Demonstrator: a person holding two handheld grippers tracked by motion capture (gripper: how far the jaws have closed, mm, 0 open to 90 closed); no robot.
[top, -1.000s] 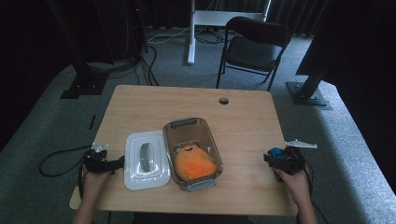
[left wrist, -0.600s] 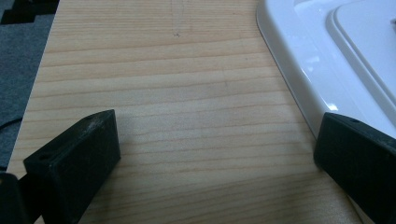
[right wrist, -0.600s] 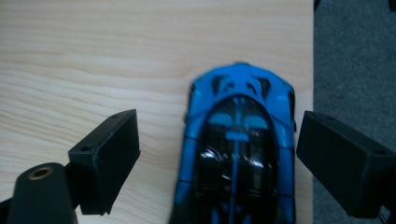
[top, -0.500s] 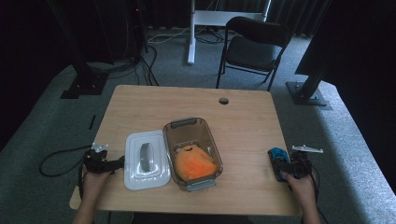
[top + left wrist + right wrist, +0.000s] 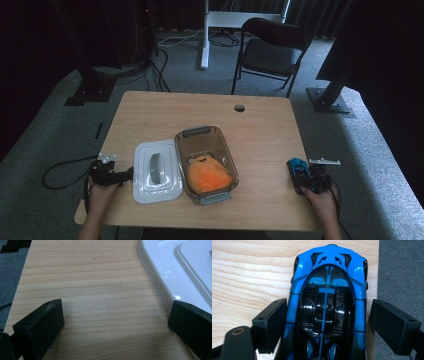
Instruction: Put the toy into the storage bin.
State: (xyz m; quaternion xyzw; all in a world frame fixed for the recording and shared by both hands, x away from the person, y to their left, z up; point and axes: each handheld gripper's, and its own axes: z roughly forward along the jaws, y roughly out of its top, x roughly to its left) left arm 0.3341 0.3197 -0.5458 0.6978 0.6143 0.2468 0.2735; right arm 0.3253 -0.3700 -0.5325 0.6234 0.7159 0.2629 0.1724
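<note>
Two grippers, three views.

High view:
- table (image 5: 260, 125): light wood, grommet hole near the far edge.
- right gripper (image 5: 307, 179): at the table's right edge, near side, in the person's right hand.
- toy car (image 5: 296, 166): blue and black, at the right gripper's front end, on the table right by the right edge.
- left gripper (image 5: 120, 176): low at the table's left edge, pointing toward the lid.
- lid (image 5: 156, 170): white, grey handle, flat on the table just left of the container.
- container (image 5: 206, 156): clear brown tub, centre of table, something orange inside at the near end.
- chair (image 5: 272, 50): black, folding, beyond the table.

Left gripper view:
- left gripper (image 5: 115, 320): jaws wide apart, nothing between them but bare wood.
- lid (image 5: 180, 270): white rim at upper right; right jaw sits just at its edge, contact can't be confirmed.

Right gripper view:
- right gripper (image 5: 328, 320): jaws spread, one either side of the car.
- toy car (image 5: 327, 297): between the jaws, nose pointing away; left jaw looks against its side, small gap at the right jaw.
- car position: on the wood at the table's edge, grey carpet beyond.
</note>
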